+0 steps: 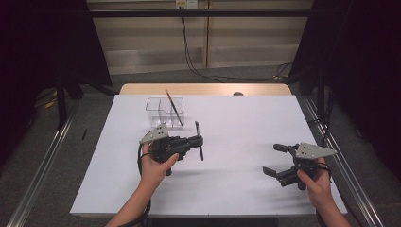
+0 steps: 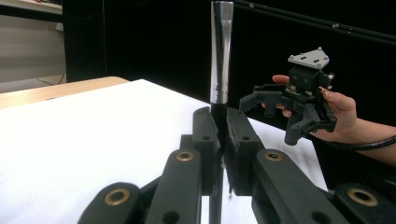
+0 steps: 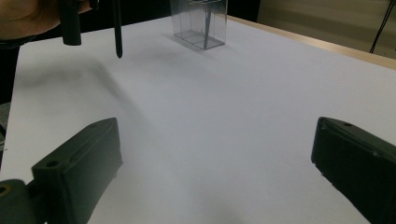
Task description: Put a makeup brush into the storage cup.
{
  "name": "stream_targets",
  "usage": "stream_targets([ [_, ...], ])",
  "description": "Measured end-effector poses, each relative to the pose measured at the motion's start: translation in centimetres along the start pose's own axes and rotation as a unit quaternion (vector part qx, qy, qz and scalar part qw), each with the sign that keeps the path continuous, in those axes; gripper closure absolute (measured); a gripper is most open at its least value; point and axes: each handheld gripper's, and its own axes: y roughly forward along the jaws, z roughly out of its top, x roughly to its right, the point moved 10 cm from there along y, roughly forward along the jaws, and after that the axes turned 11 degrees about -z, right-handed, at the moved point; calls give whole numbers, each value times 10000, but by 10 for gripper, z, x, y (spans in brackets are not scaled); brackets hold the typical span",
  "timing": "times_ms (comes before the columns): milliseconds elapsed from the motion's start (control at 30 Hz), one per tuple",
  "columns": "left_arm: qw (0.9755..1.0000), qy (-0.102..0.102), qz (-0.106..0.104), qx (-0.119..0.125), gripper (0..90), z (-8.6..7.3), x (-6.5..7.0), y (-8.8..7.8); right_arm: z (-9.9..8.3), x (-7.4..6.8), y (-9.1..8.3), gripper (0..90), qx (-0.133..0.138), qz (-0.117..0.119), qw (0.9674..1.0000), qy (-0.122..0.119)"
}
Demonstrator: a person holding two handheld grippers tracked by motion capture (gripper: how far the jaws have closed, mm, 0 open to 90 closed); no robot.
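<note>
Between my left gripper's [image 1: 199,142] jaws sits a dark makeup brush [image 1: 198,140], pinched crosswise on its thin black handle just below the silver ferrule [image 2: 220,56]. Jaws are clamped tight on it. From the left gripper view the brush stands straight up out of the pads, ferrule end above and the plain handle tip hanging below the jaws; its long axis runs at right angles to the way the gripper points. The right gripper view shows that lower tip [image 3: 118,32] clear of the white table sheet [image 1: 236,189].

Risks, as I judge them: the grip is on a narrow round shaft, so the brush could swivel or slide in the pads if I tilt fast. The clear compartment holder [image 1: 164,112] sits just ahead of the left gripper with another brush [image 1: 174,108] leaning in it; coming in skewed could clip its rim or knock that brush. Dropping early bounces it off the sheet.

My right gripper [image 1: 278,160] is spread wide, holding nothing, well off to the side.
</note>
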Motion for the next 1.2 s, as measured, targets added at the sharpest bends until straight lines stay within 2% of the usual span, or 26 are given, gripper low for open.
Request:
stream_targets([
  [433,10000,7,13,13,838,2,-1,-2,-4,0,-4,11,61,-27,10000,16],
  [800,9999,-82,54,-53,838,0,-5,-4,-5,1,-7,11,109,-23,9999,29],
  [1200,9999,-85,122,-65,838,1,-7,-6,-8,0,-9,11,93,-46,9999,-64],
])
